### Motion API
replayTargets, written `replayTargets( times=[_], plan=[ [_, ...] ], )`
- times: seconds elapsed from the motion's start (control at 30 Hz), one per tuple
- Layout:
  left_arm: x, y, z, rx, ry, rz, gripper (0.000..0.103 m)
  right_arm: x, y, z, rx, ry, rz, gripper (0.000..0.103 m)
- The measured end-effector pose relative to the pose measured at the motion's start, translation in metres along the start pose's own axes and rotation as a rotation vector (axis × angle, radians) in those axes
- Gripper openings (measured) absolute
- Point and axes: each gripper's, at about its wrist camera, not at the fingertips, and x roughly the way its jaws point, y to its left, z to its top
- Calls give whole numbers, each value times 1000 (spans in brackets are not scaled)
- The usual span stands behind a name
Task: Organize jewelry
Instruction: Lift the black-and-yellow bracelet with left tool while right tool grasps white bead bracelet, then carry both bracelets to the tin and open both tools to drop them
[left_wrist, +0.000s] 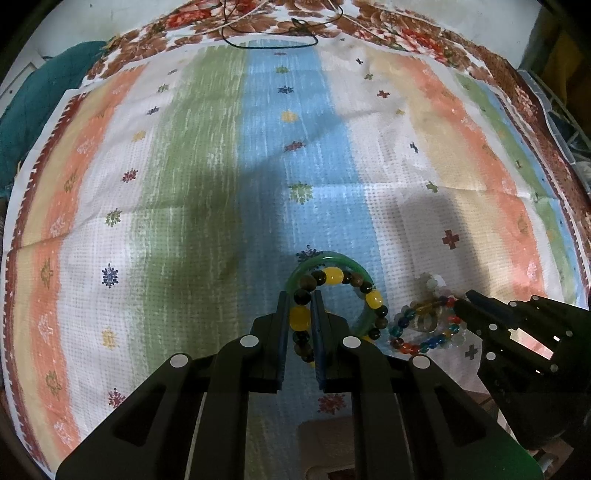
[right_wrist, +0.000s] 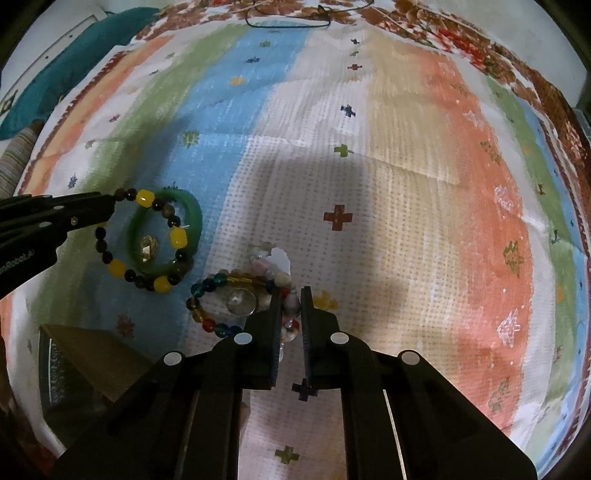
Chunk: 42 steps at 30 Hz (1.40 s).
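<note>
Your left gripper is clamped on the yellow-and-dark beaded bracelet lying over the green glass bangle; your right gripper pinches the pale beaded bracelet beside the multicoloured one, all near the striped cloth's near edge.

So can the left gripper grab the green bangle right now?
Probably not yet. The left gripper is already shut on the yellow-and-dark bead bracelet, which also lies across the green bangle. It would need to let go first.

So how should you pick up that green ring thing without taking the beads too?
Pinch the green bangle on its bare far arc, coming straight down from above. It lies flat on the cloth, and the yellow-and-dark bead bracelet drapes over its near side.
</note>
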Motion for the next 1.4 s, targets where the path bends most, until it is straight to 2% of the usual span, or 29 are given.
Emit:
replayTargets(
  times=[0.53, 0.7, 0.87, 1.4],
  plan=[
    [-38, -8, -2, 8, -63, -51, 11, -51, -9, 5, 23, -120, -29, 11],
    [-48, -16, -5, 55, -88, -6, 11, -67, -10, 2, 28, -152, -18, 11],
    [-54, -15, -8, 56, -92, -4, 11, -76, -7, -3, 26, -170, -16, 11],
    [-107, -11, -21, -1, -183, -79, 11, -115, 0, -22, 56, -234, 27, 11]
  ],
)
